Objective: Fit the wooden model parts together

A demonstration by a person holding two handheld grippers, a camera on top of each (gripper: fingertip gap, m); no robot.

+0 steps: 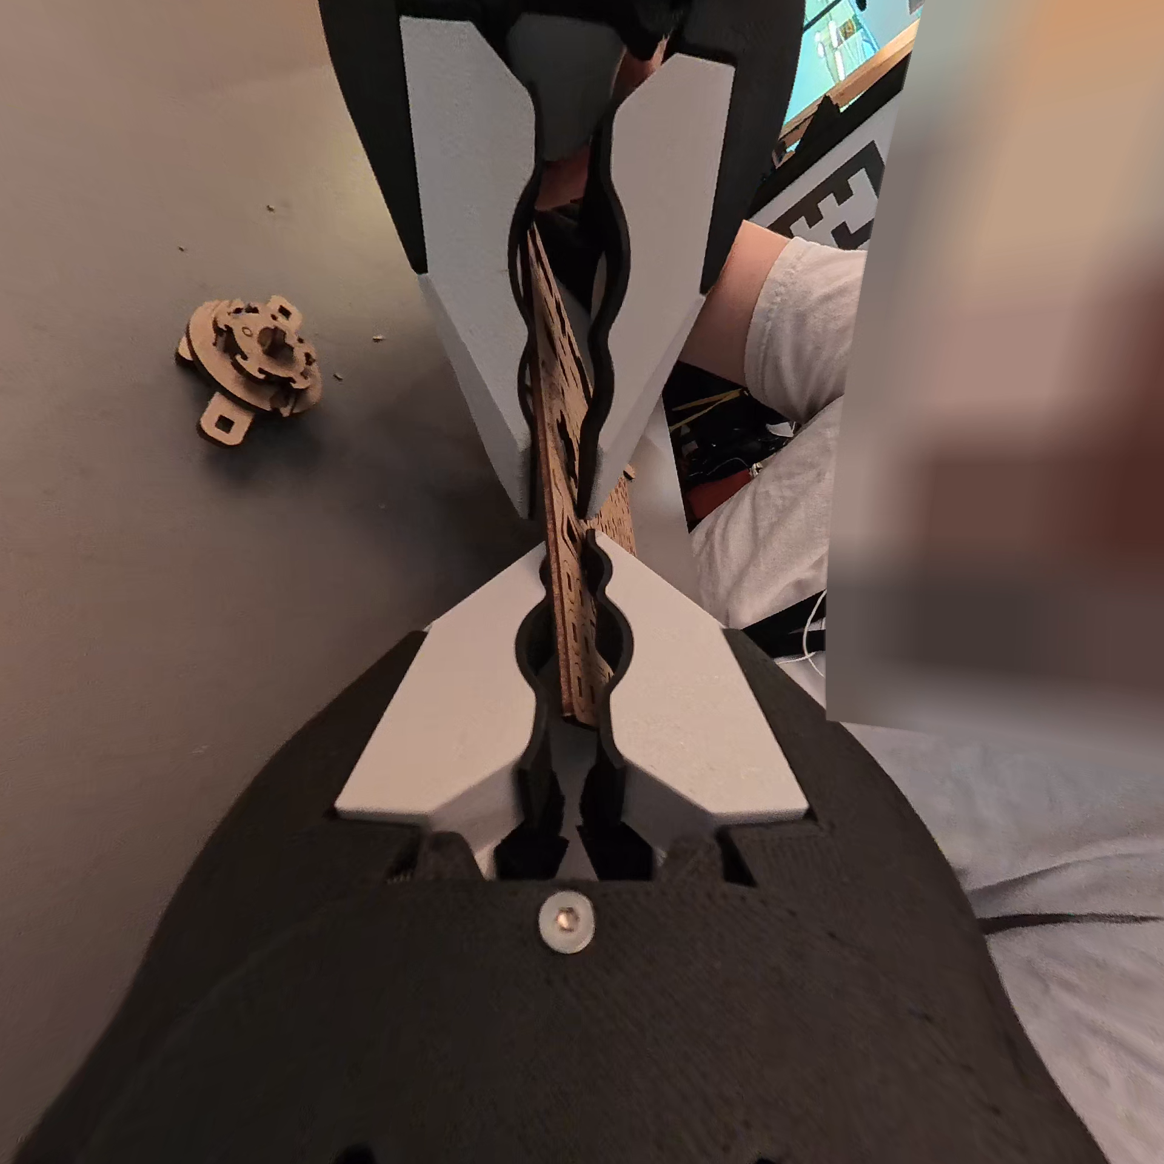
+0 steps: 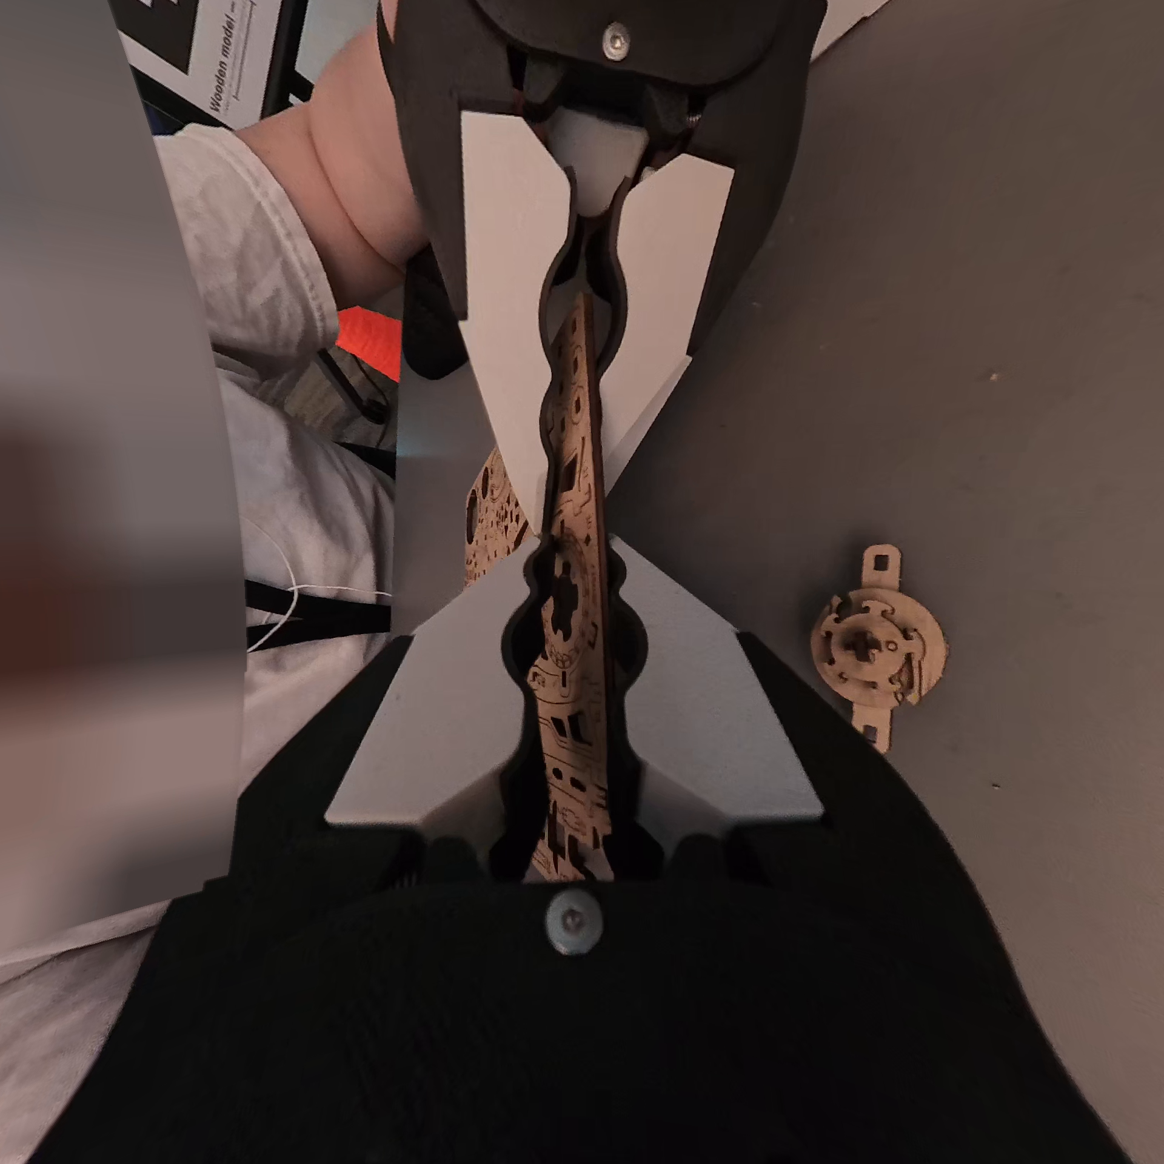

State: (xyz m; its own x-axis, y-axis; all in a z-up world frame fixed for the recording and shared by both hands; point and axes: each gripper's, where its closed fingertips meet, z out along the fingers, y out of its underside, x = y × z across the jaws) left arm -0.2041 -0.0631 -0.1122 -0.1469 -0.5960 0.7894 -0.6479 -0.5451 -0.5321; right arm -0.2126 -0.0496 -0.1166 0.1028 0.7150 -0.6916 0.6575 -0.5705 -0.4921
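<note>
- While both tongs face each other tip to tip, they've got the same thin wooden sheet (image 1: 570, 604) pinched edge-on between them, held up above the table (image 1: 126, 567).
- Left gripper (image 1: 567, 535): jaws nearly closed, clamped on the near end of the sheet. The sheet sits at a slight slant in the wavy black pads (image 1: 608, 604), so the grip isn't square.
- Right gripper (image 2: 573, 542): also squeezed down on the sheet (image 2: 576, 630), and it runs deep into this one, almost back to the hinge.
- Sheet looks like laser-cut ply, full of cutouts and engraved lines. My guess: very light, stiff along its face, but snappy around the cutouts, so no twisting between the two tongs.
- I'd hold it on solid border areas, not across the holes, and keep the squeeze gentle.
- Round assembly (image 1: 252, 365) of stacked wooden discs with a square-holed tab lies flat on the table, well off to the side of the sheet, nothing touching it (image 2: 878, 649).
- That one looks chunkier and sturdier; I'd grab it across the rim, not by the tab.
- Can't tell yet which piece in the sheet is meant to go where.
</note>
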